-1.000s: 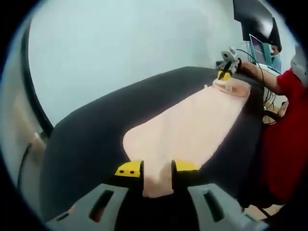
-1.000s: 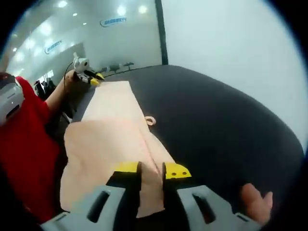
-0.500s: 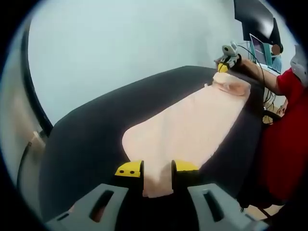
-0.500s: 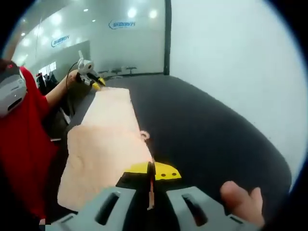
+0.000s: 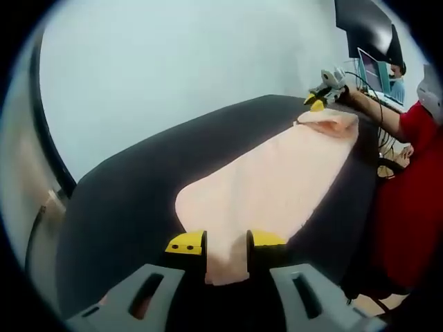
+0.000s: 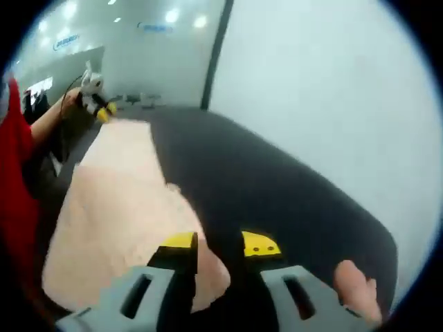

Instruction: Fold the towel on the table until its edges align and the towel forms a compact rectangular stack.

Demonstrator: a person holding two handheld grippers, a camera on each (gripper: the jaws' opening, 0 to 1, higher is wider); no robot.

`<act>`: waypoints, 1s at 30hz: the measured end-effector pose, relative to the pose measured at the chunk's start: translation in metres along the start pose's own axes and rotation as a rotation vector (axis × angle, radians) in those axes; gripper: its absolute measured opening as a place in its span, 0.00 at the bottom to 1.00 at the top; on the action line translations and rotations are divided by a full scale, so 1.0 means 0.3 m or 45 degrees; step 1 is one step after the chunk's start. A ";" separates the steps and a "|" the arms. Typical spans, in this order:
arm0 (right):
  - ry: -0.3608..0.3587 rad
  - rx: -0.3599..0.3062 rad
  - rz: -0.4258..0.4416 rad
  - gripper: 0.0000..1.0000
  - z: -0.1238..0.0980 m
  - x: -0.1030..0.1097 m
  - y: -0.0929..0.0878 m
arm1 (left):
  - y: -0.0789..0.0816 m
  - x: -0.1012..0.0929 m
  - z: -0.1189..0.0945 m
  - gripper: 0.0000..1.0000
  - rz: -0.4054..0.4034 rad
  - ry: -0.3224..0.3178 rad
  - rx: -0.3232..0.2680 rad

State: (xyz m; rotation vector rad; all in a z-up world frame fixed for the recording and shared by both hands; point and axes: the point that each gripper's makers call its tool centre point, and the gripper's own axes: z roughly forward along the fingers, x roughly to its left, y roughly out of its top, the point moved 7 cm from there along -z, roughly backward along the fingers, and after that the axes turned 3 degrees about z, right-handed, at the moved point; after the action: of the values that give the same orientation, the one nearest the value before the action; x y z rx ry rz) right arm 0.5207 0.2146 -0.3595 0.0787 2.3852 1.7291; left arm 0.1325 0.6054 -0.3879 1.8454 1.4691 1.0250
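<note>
A pale peach towel (image 5: 277,180) lies lengthwise along the dark table (image 5: 138,187), its far end folded over in a small hump. My left gripper (image 5: 227,243) is shut on the towel's near corner, with cloth bunched between the yellow-tipped jaws. In the left gripper view my right gripper (image 5: 320,97) hovers just past the folded far end, apart from the cloth. In the blurred right gripper view my right gripper (image 6: 219,243) stands open, and the towel (image 6: 118,200) lies under and beside its left jaw. The left gripper (image 6: 97,107) shows at the towel's far end.
A person in a red sleeve (image 5: 408,200) stands along the table's long side. A dark monitor (image 5: 367,28) and a lit screen (image 5: 374,69) stand behind the far end. Fingers (image 6: 353,290) show at the lower right. A pale wall (image 5: 173,62) backs the table.
My right gripper, shut on the towel's edge before, has opened and let the cloth drop onto the table; it has lifted slightly off the folded end. The left gripper has kept its hold.
</note>
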 end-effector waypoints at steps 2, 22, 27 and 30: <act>0.057 -0.104 -0.082 0.09 -0.073 0.122 0.047 | -0.002 -0.002 0.005 0.19 0.001 -0.002 0.004; -0.043 0.158 -0.863 0.04 -0.024 0.498 -0.099 | 0.108 -0.065 -0.013 0.20 0.107 -0.022 -0.066; 0.002 0.007 -0.633 0.03 -0.104 0.492 0.005 | 0.098 -0.059 -0.010 0.20 0.104 -0.022 -0.053; 0.063 0.019 -0.551 0.03 -0.158 0.494 0.018 | 0.099 -0.055 -0.014 0.20 0.102 -0.018 -0.061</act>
State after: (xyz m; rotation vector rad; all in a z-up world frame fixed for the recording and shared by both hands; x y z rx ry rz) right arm 0.3663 0.1952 -0.3588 -0.4484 2.2332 1.5201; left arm 0.1432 0.5823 -0.3653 1.8867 1.3609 1.0731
